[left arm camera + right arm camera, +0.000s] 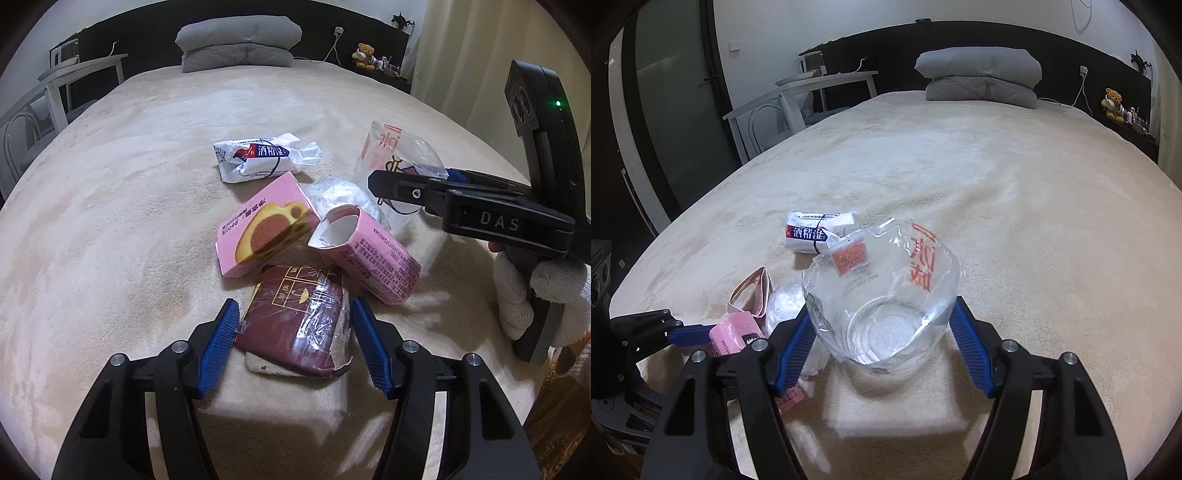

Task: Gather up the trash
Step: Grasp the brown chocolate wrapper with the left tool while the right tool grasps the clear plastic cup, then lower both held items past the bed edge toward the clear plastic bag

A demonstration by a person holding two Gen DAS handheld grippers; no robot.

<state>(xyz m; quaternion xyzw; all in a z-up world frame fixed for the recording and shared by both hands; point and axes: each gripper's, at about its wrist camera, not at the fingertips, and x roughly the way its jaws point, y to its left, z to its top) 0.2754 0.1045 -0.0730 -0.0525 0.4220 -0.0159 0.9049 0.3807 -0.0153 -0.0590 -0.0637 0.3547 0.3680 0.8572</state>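
Observation:
A pile of trash lies on the beige bed cover (pixel 110 221). My left gripper (pixel 293 306) is shut on a maroon packet (pixel 295 317) in torn clear film, a blue pad against each side. Beyond the packet lie two pink cartons (pixel 266 225) (pixel 369 258), the second one open-ended, and a white wipes pack (pixel 266 158). My right gripper (pixel 882 306) is shut on a clear plastic container (pixel 886 295) with red print, its pads pressing both walls. The right gripper (pixel 380 184) also enters the left wrist view from the right, held by a white-gloved hand (pixel 535 295).
Crumpled clear film (pixel 340 195) lies between the cartons and the container. A folded grey quilt (pixel 238 44) sits at the headboard, a teddy bear (pixel 364 55) on the shelf at the right. A white table (pixel 812 85) and a chair stand beside the bed's left edge.

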